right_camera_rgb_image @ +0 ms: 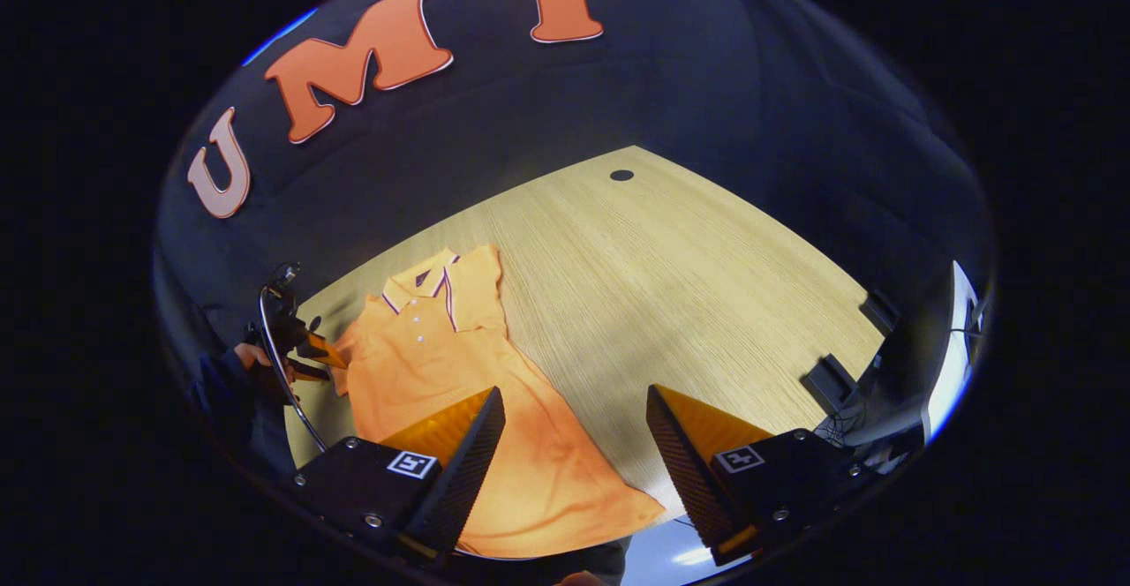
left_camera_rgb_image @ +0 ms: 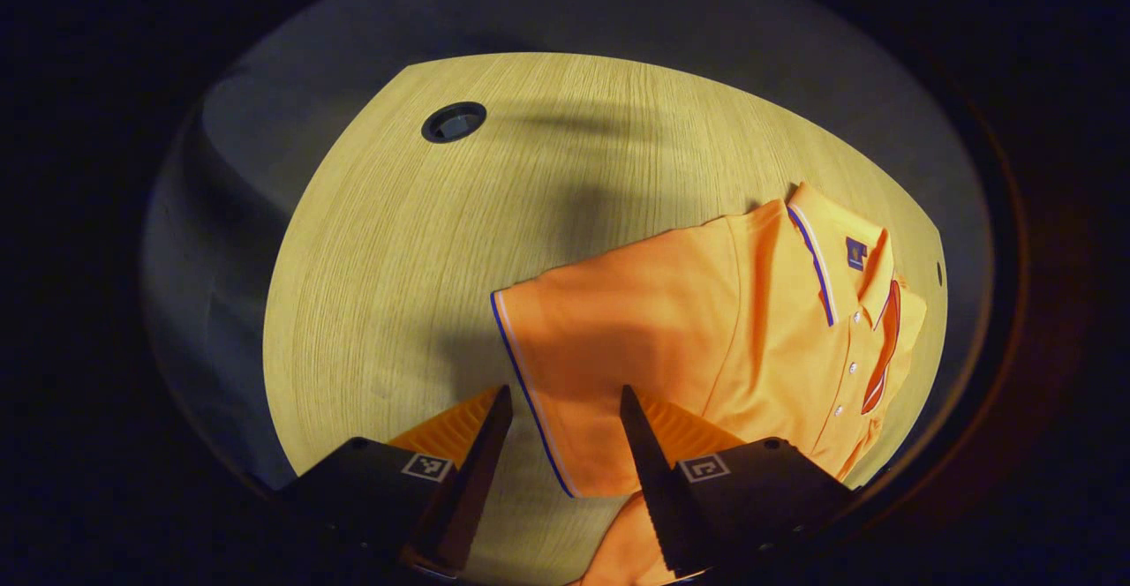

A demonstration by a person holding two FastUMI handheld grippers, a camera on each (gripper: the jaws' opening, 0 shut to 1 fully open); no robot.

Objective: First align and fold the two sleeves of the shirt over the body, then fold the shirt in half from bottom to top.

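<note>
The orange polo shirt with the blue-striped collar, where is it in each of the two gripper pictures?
Left gripper view: the orange polo shirt lies right of centre, collar toward the right edge, one sleeve reaching down between the left gripper fingers.
Right gripper view: the shirt lies lower left, collar at the top, hem at the bottom.
Shared landmark: the round dark hole in the wooden table.

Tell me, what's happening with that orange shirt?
A person is folding an orange polo shirt lying on a wooden table, using a tool in each hand. The left tool is open, with the sleeve's trimmed edge between its fingers. The right tool hovers open above the shirt's lower part. The far sleeve looks already folded in.
</note>
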